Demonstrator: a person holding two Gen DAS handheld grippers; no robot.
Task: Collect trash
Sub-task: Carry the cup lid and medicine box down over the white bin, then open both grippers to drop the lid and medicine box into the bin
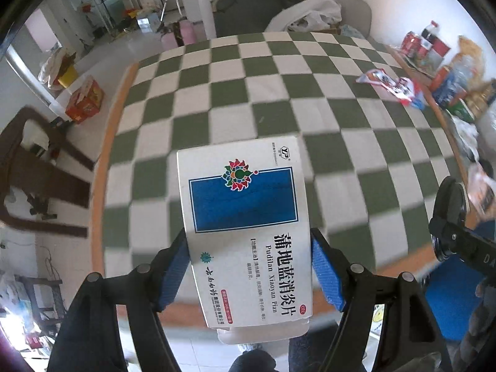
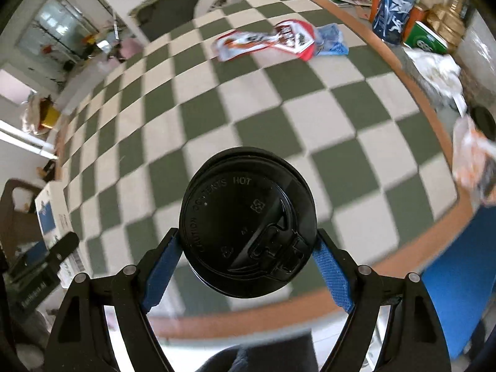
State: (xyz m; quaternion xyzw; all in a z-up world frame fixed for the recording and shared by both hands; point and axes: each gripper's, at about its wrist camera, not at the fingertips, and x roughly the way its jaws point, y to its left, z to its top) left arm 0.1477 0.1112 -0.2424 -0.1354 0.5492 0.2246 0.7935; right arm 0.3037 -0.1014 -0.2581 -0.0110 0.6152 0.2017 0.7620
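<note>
My left gripper is shut on a white medicine box with a blue rectangle and Chinese print, held above the near edge of the green-and-white checkered table. My right gripper is shut on a cup with a black lid marked "CAUTION CONTENTS HOT", held above the near table edge. The box and left gripper show at the left edge of the right wrist view. Red-and-white snack wrappers and a blue wrapper lie at the far right of the table; they also show in the left wrist view.
Bottles, cans and boxes crowd the right table edge, with crumpled white plastic nearer. A dark chair with a white bag stands behind the table. A wooden chair and cardboard boxes stand on the floor at left.
</note>
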